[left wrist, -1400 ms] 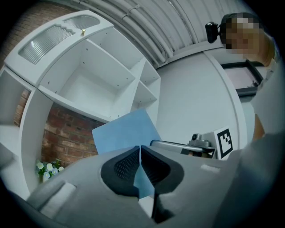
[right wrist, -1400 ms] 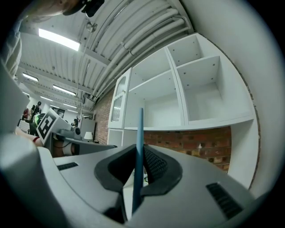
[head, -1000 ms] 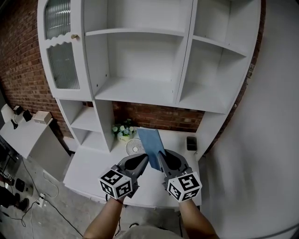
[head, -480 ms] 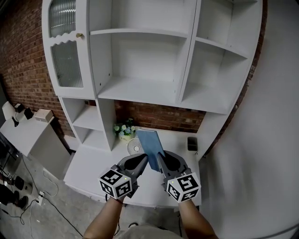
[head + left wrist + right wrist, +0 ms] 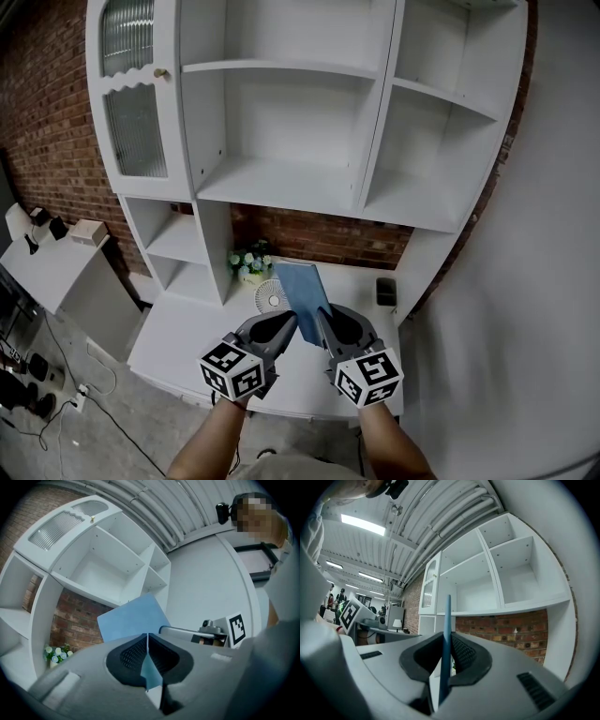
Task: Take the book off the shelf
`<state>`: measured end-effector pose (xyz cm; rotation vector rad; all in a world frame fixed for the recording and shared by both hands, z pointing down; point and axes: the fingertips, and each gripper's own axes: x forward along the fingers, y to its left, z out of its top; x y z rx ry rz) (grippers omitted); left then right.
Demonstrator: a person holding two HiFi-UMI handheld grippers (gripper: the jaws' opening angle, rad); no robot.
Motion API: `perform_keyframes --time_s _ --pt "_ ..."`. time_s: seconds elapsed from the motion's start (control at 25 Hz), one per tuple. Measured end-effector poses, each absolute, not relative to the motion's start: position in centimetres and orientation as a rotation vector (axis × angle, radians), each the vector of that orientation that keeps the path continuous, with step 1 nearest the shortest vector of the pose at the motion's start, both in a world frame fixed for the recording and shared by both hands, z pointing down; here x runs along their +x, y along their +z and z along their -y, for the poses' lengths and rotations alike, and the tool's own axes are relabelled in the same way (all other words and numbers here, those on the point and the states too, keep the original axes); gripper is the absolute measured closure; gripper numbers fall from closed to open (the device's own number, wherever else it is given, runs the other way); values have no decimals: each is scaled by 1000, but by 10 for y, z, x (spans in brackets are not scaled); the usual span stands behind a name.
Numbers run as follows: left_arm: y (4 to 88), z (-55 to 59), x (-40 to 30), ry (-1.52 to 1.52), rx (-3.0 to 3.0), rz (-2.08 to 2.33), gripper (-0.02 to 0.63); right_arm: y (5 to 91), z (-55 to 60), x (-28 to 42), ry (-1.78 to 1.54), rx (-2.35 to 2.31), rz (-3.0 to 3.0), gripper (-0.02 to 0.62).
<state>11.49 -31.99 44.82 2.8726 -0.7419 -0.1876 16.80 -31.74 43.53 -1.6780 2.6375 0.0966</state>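
book: thin, blue, off the shelf, held upright before it, above the desk
right gripper: pads pinch the book's lower edge, which sits edge-on between them
left gripper: jaws pressed together on a blue corner of the book
step: probably the carry-away; shelf bays bare, book out
do well: hold both pinches firm and move the grippers as one, so the thin book doesn't bend or slip; stay above the fan
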Motion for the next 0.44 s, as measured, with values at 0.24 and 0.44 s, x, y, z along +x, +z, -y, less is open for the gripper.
perform_keyframes --time_s 0.24,0.44 --pt "448 322 117 -184 2871 739 586 436 319 170 95 -1676 -2640 541" --pt "449 322 119 -178 2872 733 586 438 319 170 88 -1671 -2642 541"
